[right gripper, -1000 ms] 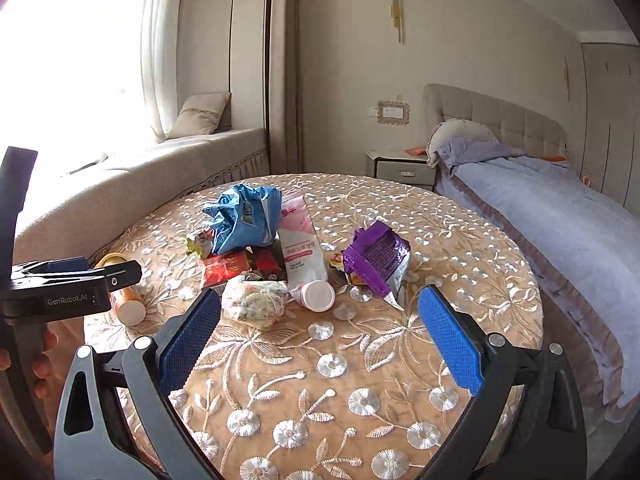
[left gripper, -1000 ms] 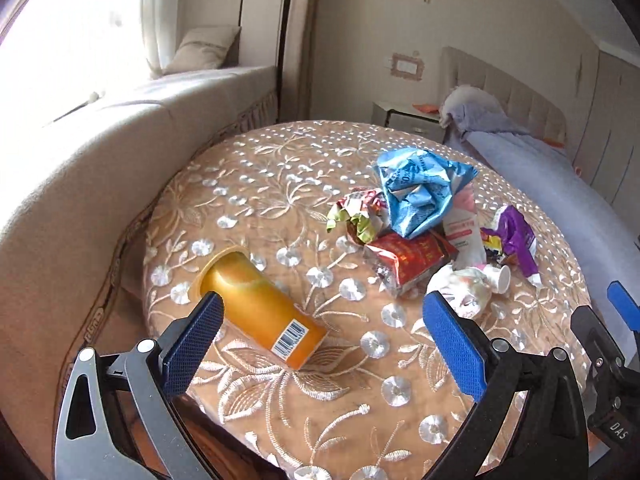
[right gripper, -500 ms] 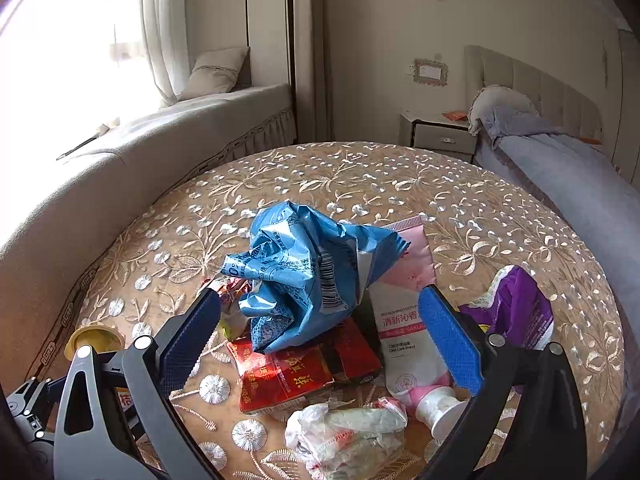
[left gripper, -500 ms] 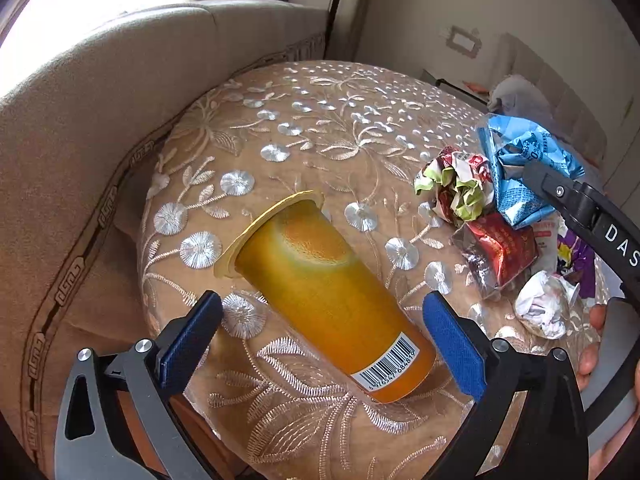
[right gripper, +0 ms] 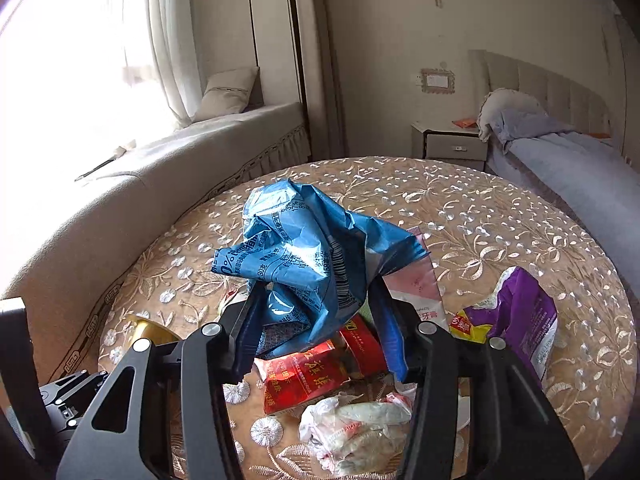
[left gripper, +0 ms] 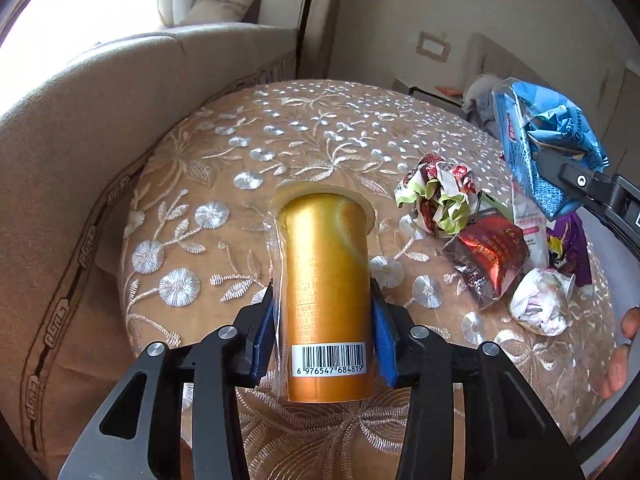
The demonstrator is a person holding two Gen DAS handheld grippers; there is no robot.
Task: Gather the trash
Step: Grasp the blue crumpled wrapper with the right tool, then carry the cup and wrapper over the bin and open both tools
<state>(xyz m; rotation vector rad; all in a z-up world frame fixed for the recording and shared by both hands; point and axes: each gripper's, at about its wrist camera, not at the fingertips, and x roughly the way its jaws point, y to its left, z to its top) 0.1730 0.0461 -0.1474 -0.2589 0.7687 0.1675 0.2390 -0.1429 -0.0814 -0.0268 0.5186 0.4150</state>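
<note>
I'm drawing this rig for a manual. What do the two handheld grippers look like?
Both look alike: the left gripper and right gripper have matte black angular arms with triangular cut-outs and round silver rivets at the joints. Each finger carries a flat blue pad. No cables show. A fingertip of the person's hand shows at the picture's edge; no sleeve is visible.

Orange cup point(left gripper: 326, 292) on its side; crumpled blue wrapper point(right gripper: 304, 256) above red packet point(right gripper: 308, 372).

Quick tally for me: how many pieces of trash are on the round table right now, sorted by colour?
Gold: 1, cup
Blue: 1, wrapper
Red: 1, packet
Purple: 1, bag
Pink-white: 1, tube
White: 1, crumpled wad
Green-red: 1, crumpled wrapper
Total: 7
</note>
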